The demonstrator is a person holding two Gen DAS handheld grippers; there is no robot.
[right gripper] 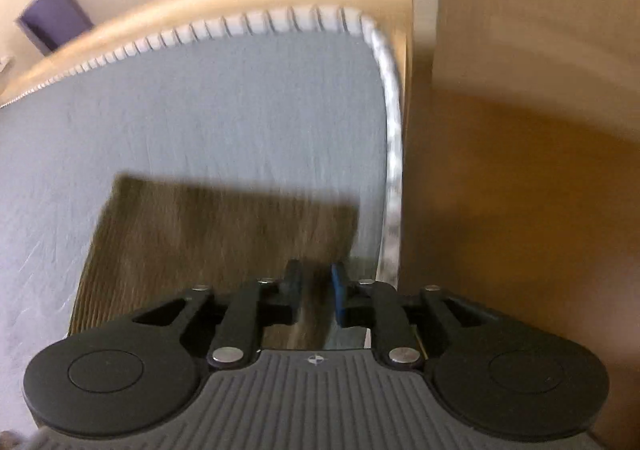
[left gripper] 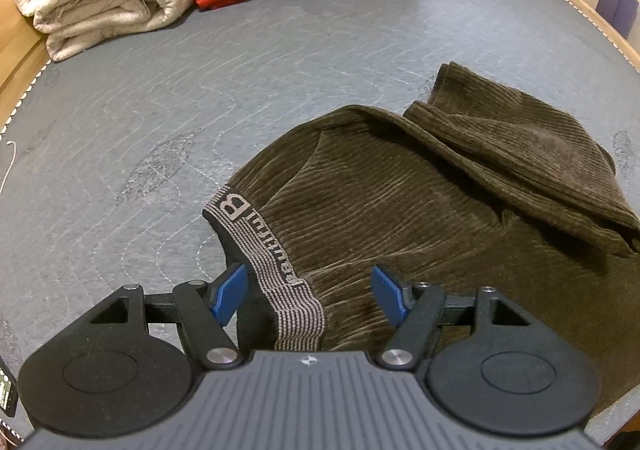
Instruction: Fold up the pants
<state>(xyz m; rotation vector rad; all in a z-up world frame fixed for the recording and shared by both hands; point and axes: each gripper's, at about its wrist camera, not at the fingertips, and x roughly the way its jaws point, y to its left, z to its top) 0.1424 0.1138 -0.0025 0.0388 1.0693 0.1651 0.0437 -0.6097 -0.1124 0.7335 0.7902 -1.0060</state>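
Waistband (left gripper: 276,282) between spread left gripper (left gripper: 310,292) fingers.

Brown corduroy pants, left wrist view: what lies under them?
The pants lie on a grey quilted mat, bare around them. The part of the mat beneath the fabric is covered, so anything there stays unseen.
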